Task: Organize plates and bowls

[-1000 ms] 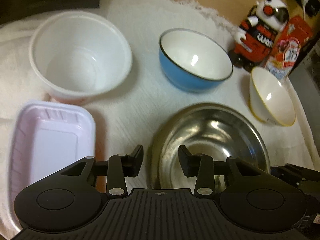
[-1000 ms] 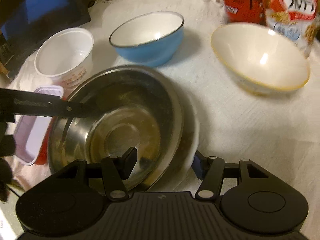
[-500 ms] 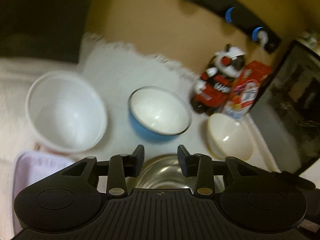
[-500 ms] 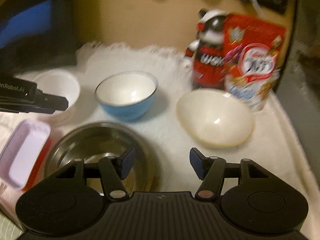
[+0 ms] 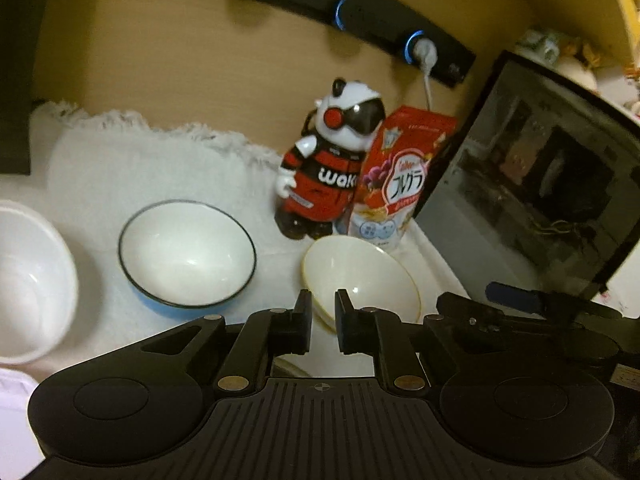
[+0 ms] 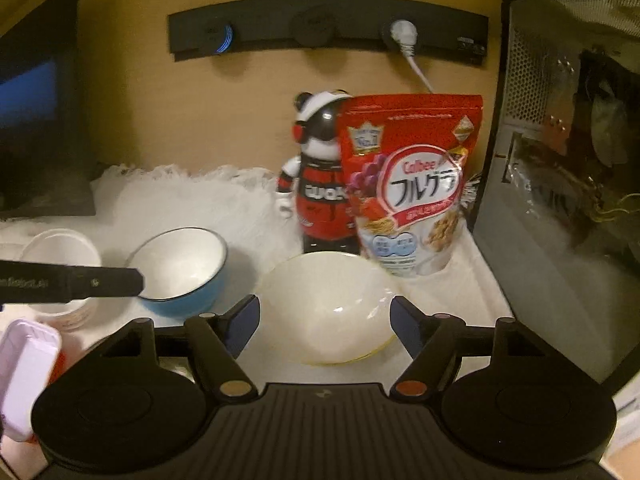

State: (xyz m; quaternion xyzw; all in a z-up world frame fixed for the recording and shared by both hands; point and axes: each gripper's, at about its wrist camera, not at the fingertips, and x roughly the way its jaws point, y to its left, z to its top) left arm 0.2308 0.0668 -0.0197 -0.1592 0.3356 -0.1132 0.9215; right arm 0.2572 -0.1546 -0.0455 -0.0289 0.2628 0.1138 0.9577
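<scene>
Fingers of the right gripper stand spread wide and hold nothing, framing the cream bowl that sits just beyond them at twelve o'clock; that spread looks chosen to take in a rim, so I judge the bowl to be the next pick. In the left wrist view the left gripper has its fingers drawn close with only a narrow slit between them and nothing in it, idle and pointed at the same cream bowl, whose near rim shows just past the tips. At seven o'clock in the right wrist view a pale plastic tray pokes in by the gripper body, and a sliver of metal rim, hard to identify, shows beneath the left gripper. Farther out, at ten o'clock of the right view, the blue bowl rests upright and empty on the white cloth that covers the bench, with the white plastic tub beside it at nine o'clock, partly crossed by the dark bar of the left gripper. All the dishes lie apart, open side up, none nested, so the sorting seems early, though I cannot tell its planned order. Behind the cream bowl, near but not clearly touching, stand a cereal bag and a robot figure against the wall, out of the way of the work. A dark glass-fronted cabinet closes the three o'clock side, which leaves little room to swing the bowl that way.
</scene>
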